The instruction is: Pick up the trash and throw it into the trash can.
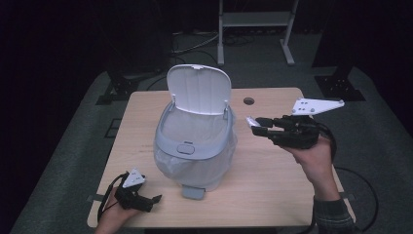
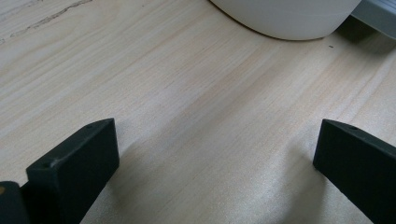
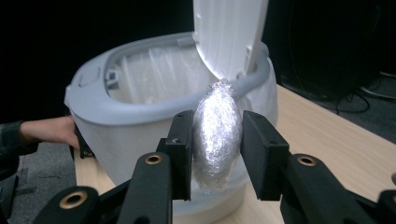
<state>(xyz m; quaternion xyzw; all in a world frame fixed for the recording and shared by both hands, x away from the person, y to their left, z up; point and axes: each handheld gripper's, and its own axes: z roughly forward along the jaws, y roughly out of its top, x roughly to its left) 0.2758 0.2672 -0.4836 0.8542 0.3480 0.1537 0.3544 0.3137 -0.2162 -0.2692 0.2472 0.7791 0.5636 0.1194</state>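
Right gripper [image 3: 217, 154] clamps crinkly oval foil wad [image 3: 217, 135] beside bag-lined plastic bin [image 3: 140, 112]; left gripper [image 2: 215, 154] spread wide.

The foil wad's [image 3: 217, 135] lower end sits hidden behind the right gripper's [image 3: 217, 156] jaws, the bin's [image 2: 285, 18] base is cut by the left gripper view's top edge, and its pedal [image 2: 376, 14] by the top right corner.

pale wood-grain counter [image 2: 196, 116]: smooth, matt | white plastic pedal bin [image 1: 195, 146]: smooth, faint sheen; grey plastic rim | thin translucent plastic bin liner [image 3: 154, 74]: crinkled, glossy | crumpled silver foil wad [image 3: 217, 133]: shiny, wrinkled | right black hand-held gripper [image 3: 217, 154]: matt plastic, brass-coloured rivets | grey carpet floor [image 1: 63, 146]: rough
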